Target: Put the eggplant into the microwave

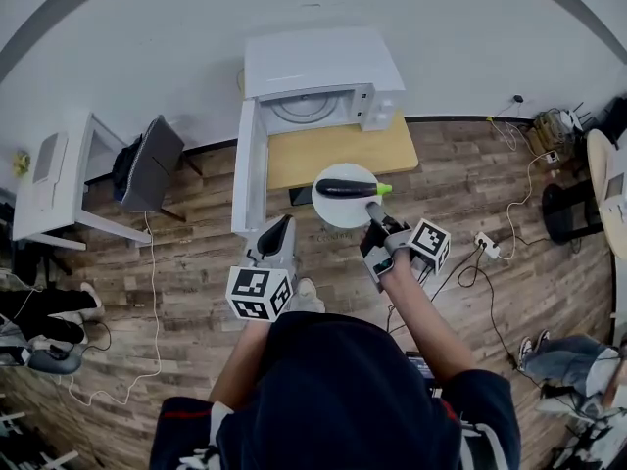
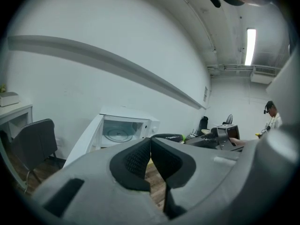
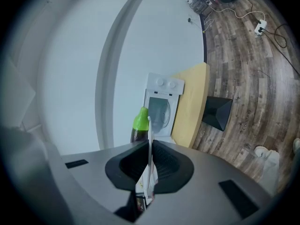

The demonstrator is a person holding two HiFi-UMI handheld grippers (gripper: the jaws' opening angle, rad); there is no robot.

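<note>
Short of the white open-doored microwave (image 1: pixel 323 67) on the tan wooden surface (image 1: pixel 333 155), the dark purple, green-stemmed eggplant (image 1: pixel 348 188) lay on a round white plate (image 1: pixel 338 215). Our right gripper (image 1: pixel 375 211) pinched the plate's rim; our left gripper (image 1: pixel 277 233) was closed and empty. We judged the eggplant light, smooth and prone to roll, so best carried by the plate, kept level.

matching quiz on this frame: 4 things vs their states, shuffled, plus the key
Things
1. microwave door
2. eggplant
3. left gripper
4. right gripper

States
A. shut on the rim of the plate
B. swung open
C. lying on the plate
D. shut, nothing held

Pairs: 1-B, 2-C, 3-D, 4-A
</note>
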